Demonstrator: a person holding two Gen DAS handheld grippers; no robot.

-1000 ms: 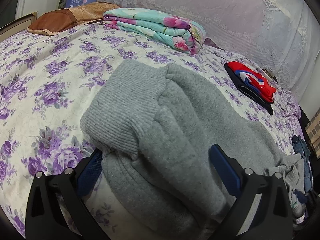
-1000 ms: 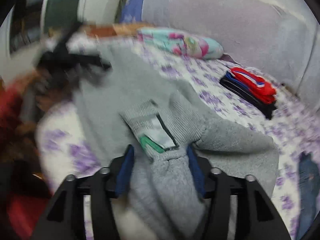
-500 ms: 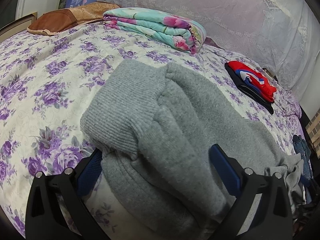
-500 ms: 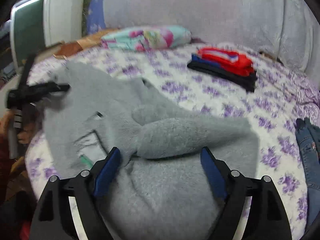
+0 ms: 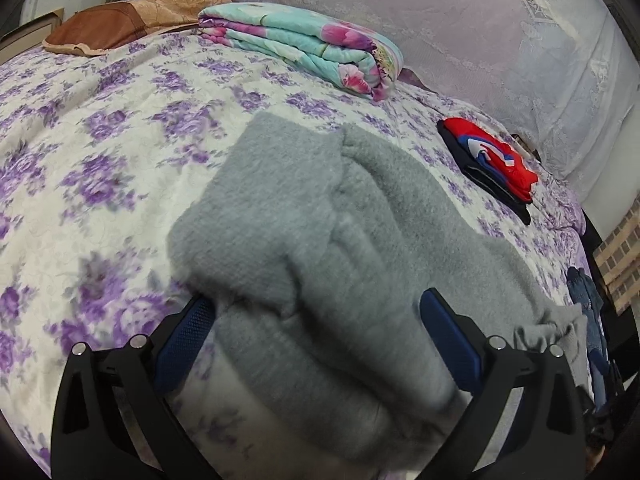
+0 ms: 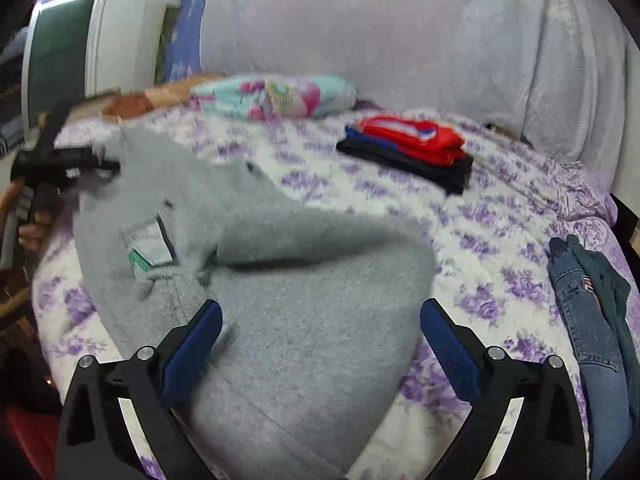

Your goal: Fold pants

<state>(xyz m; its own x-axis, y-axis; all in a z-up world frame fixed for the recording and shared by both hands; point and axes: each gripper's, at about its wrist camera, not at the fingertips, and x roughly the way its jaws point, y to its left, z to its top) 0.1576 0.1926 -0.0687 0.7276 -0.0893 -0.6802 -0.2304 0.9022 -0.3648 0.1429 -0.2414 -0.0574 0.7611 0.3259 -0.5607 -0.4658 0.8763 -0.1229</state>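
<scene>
Grey fleece pants [image 5: 320,240] lie folded over on the purple-flowered bedspread [image 5: 100,120]. My left gripper [image 5: 316,316] is open, its blue pads on either side of the folded bundle near its waistband end. In the right wrist view the same pants [image 6: 304,304] spread across the bed with a label patch [image 6: 150,248] showing. My right gripper [image 6: 320,328] is open and wide above the grey fabric, holding nothing. The left gripper [image 6: 60,164] shows at the far left of that view.
A folded floral quilt [image 5: 304,44] and a brown pillow [image 5: 120,20] lie at the bed's head. A red, blue and black clothes stack [image 6: 412,148] sits mid-bed. Blue jeans [image 6: 588,304] lie at the right edge. A lace-covered headboard [image 6: 400,40] stands behind.
My right gripper opened from shut on the pants and drew back, with its view swinging right. The left gripper stayed open and shifted slightly.
</scene>
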